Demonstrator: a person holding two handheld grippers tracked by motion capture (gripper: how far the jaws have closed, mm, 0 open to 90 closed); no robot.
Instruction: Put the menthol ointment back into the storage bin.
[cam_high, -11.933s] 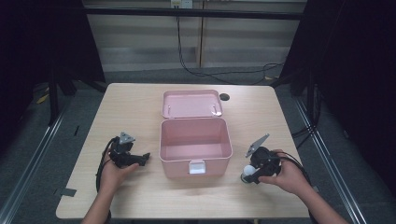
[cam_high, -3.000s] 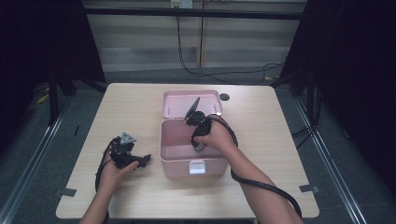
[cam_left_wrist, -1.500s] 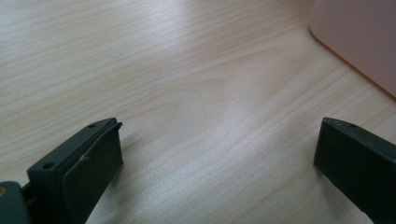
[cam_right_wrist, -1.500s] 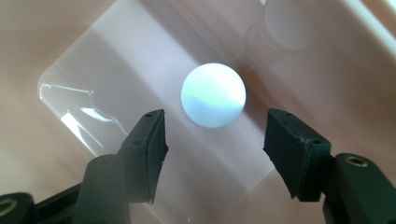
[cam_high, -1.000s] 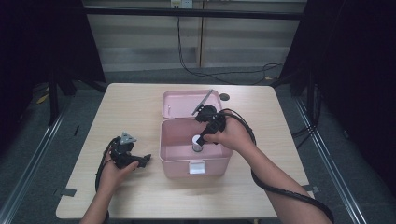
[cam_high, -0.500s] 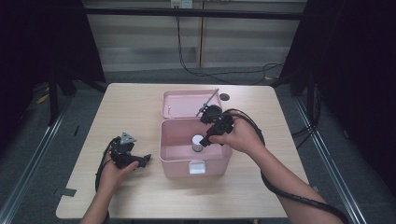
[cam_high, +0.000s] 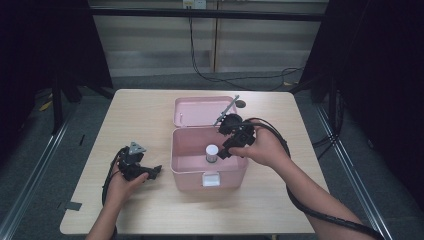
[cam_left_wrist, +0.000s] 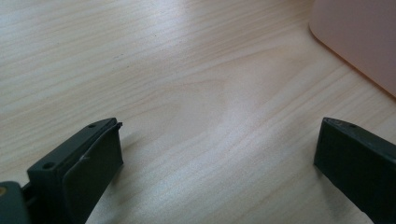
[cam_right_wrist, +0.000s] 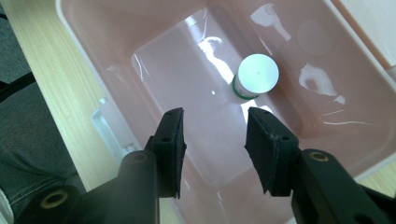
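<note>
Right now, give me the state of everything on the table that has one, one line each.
Pink box: open, lid folded back flat.
White bottle: upright inside the box, capped, free of the jaws.
Right gripper: open, empty, above the box; jaws have just been closing.
Left gripper: open wide, empty, over the table.

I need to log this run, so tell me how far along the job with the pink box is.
Done: the white-capped bottle stands upright inside the open pink box. In hand: the right gripper hangs above the box floor, its jaws just closing with nothing between them, apart from the bottle. Left: the lid is folded back, so closing probably remains. The left gripper rests open on the table.
</note>
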